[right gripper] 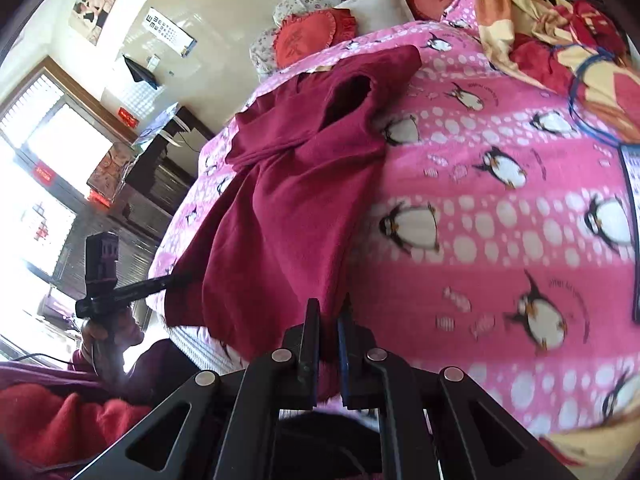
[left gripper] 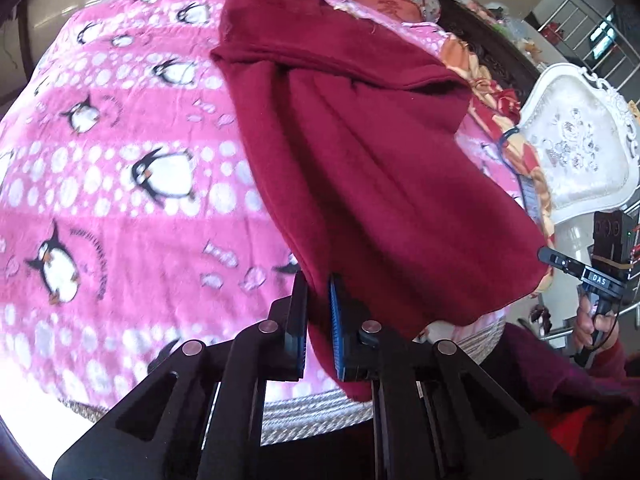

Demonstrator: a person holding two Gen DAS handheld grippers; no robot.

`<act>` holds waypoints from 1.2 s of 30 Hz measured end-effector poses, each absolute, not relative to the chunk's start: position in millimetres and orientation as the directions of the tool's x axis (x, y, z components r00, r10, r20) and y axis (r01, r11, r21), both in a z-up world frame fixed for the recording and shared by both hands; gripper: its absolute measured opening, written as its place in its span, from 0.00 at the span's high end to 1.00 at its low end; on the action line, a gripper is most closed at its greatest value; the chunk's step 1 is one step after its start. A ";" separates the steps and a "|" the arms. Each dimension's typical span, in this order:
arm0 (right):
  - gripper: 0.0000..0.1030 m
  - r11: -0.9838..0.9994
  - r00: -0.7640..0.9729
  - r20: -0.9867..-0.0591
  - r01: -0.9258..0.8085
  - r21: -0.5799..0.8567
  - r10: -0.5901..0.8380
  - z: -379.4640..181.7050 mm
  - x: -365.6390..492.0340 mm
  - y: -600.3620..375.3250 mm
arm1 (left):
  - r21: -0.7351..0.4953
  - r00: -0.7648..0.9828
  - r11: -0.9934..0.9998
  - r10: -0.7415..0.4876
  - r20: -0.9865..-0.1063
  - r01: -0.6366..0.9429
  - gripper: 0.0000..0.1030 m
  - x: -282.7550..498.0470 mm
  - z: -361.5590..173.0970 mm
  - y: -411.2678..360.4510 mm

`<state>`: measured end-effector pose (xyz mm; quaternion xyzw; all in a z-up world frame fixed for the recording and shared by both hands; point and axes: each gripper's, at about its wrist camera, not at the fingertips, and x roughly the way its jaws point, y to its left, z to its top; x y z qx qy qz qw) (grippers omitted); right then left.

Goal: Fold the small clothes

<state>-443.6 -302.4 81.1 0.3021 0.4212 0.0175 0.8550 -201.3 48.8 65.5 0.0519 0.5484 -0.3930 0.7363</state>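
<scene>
A dark red fleece garment lies on a pink penguin blanket on a bed, its near hem lifted. My left gripper is shut on one near corner of the hem. My right gripper is shut on the other near corner of the same garment. The far part with the neck opening rests flat on the blanket. Each gripper shows in the other's view: the right one at the right edge, the left one at the left.
Red heart cushions and pillows lie at the bed's head. A crumpled orange and red quilt sits at the far right. A white ornate chair stands beside the bed. A dark desk stands by the windows.
</scene>
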 end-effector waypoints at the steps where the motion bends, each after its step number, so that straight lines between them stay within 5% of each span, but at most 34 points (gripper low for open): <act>1: 0.94 0.811 0.634 -0.716 0.233 0.536 0.291 73.9 -444.3 -301.4 | -0.357 0.082 0.694 -0.513 -0.854 0.625 0.91 -199.6 61.6 51.0; 6: 0.93 0.787 0.623 -0.732 0.291 0.545 0.276 56.2 -439.9 -312.3 | -0.410 0.096 0.741 -0.534 -0.840 0.532 0.90 -198.2 56.8 65.7; 7: 0.88 0.774 0.620 -0.731 0.300 0.557 0.285 55.4 -439.2 -315.1 | -0.406 0.113 0.745 -0.536 -0.837 0.529 0.78 -199.3 59.7 67.6; 10: 0.48 0.765 0.623 -0.734 0.323 0.557 0.271 56.7 -440.3 -321.2 | -0.419 0.135 0.762 -0.543 -0.829 0.494 0.35 -199.4 62.4 74.0; 13: 0.47 0.770 0.641 -0.715 0.295 0.566 0.281 59.7 -438.6 -320.3 | -0.458 0.128 0.768 -0.562 -0.817 0.448 0.33 -194.5 57.1 79.4; 20: 0.52 0.797 0.635 -0.710 0.238 0.555 0.304 43.9 -417.2 -310.9 | -0.433 0.092 0.760 -0.537 -0.839 0.485 0.34 -199.5 39.1 40.8; 21: 0.57 0.802 0.628 -0.714 0.232 0.551 0.309 41.1 -414.3 -309.8 | -0.424 0.071 0.743 -0.532 -0.844 0.518 0.50 -202.2 38.5 32.2; 22: 0.71 0.805 0.623 -0.716 0.225 0.550 0.315 38.7 -410.9 -308.2 | -0.409 0.064 0.737 -0.519 -0.852 0.538 0.85 -204.0 38.0 26.6; 23: 0.84 0.806 0.625 -0.714 0.221 0.549 0.315 38.4 -408.3 -306.4 | -0.402 0.051 0.729 -0.512 -0.858 0.554 0.88 -204.7 37.4 21.9; 32: 0.92 0.772 0.708 -0.600 0.123 0.623 0.371 90.7 -437.9 -302.1 | -0.402 0.121 0.661 -0.598 -0.793 0.634 0.89 -207.1 103.0 68.8; 36: 0.92 0.754 0.673 -0.612 0.121 0.645 0.416 77.9 -443.3 -292.5 | -0.407 0.109 0.688 -0.575 -0.811 0.601 0.89 -206.9 89.9 90.3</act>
